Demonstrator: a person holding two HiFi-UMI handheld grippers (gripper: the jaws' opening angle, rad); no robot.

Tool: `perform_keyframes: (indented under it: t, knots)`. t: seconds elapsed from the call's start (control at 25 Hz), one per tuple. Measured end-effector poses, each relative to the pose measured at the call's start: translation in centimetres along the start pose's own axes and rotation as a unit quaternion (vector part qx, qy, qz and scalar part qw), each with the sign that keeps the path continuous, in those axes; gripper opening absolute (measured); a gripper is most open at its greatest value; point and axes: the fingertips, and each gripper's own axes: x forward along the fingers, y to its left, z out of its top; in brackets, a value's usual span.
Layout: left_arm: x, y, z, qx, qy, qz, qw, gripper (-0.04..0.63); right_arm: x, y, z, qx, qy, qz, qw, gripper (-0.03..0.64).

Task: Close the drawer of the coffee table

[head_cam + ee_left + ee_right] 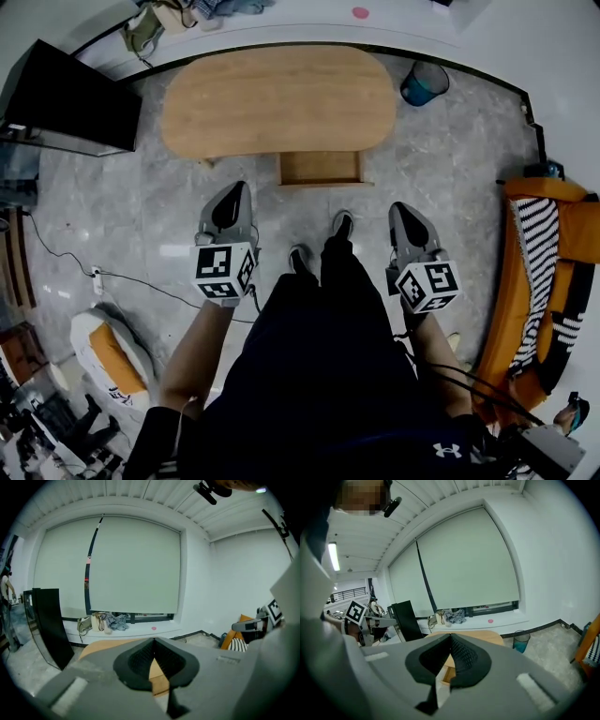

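- While the drawer point(320, 167) juts open from the middle of the table point(278, 98) near edge, it lies straight ahead of me, between my two claws, its front running crosswise.
- I judge my left claw point(237, 190) slightly nearer; it is pinched closed and empty, and my right claw point(401, 210) is closed on nothing too.
- Both point forward, tipped slightly down, well apart from the drawer.

Oval light-wood coffee table point(278, 98): top flat, long axis left-right, standing on grey stone floor point(450, 187). Shallow rectangular wooden drawer point(320, 167): pulled out, open side up, jutting from table's near long edge, slightly right of centre.
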Motion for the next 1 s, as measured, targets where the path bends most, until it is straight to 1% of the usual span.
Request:
perform_keyframes:
  t: [0.16, 0.24, 0.28, 0.36, 0.44, 0.48, 0.56, 0.68, 0.76, 0.88, 1.0]
  knots:
    - [2.3, -0.8, -1.0, -0.012, 0.034, 0.022, 0.9991, 0.002, 2.2, -3.2, 0.2, 0.003, 0.015, 0.020, 1.000, 0.002]
    - [3.9, -1.1, -1.4, -0.012, 0.044, 0.032, 0.9985, 0.002, 3.6, -5.0, 0.5, 0.000, 0.017, 0.020, 1.000, 0.002]
    - [4.8, -1.1, -1.4, -0.007, 0.045, 0.036, 0.9983, 0.002, 4.6, -6.0, 0.8, -0.002, 0.016, 0.018, 1.000, 0.002]
    - [6.5, -1.0, -1.5, 0.023, 0.046, 0.046, 0.9976, 0.002, 6.8, -7.6, 1.3, 0.000, 0.016, 0.017, 1.000, 0.002]
    - [8.1, -0.9, -2.2, 0.069, 0.047, 0.053, 0.9951, 0.002, 8.8, -8.8, 1.1, 0.008, 0.021, 0.025, 0.999, 0.002]
    - [8.7, -1.0, -2.8, 0.086, 0.050, 0.054, 0.9936, 0.002, 9.7, -9.3, 0.9, 0.009, 0.025, 0.032, 0.999, 0.002]
    - [9.9, -1.3, -4.5, 0.098, 0.063, 0.055, 0.9916, 0.002, 10.9, -10.2, 0.2, -0.003, 0.034, 0.045, 0.998, 0.002]
    - [11.4, -1.1, -7.6, 0.103, 0.095, 0.062, 0.9882, 0.002, 12.4, -11.5, -1.3, -0.041, 0.046, 0.062, 0.996, 0.003]
    - [12.2, -0.6, -9.6, 0.107, 0.115, 0.066, 0.9854, 0.002, 13.4, -12.4, -2.9, -0.057, 0.056, 0.067, 0.994, 0.002]
    - [13.1, 0.0, -13.0, 0.109, 0.143, 0.060, 0.9818, 0.002, 14.9, -13.8, -5.8, -0.061, 0.078, 0.065, 0.993, 0.003]
    - [13.6, 0.6, -16.8, 0.114, 0.174, 0.042, 0.9772, 0.002, 15.6, -14.9, -9.1, -0.060, 0.099, 0.054, 0.992, 0.003]
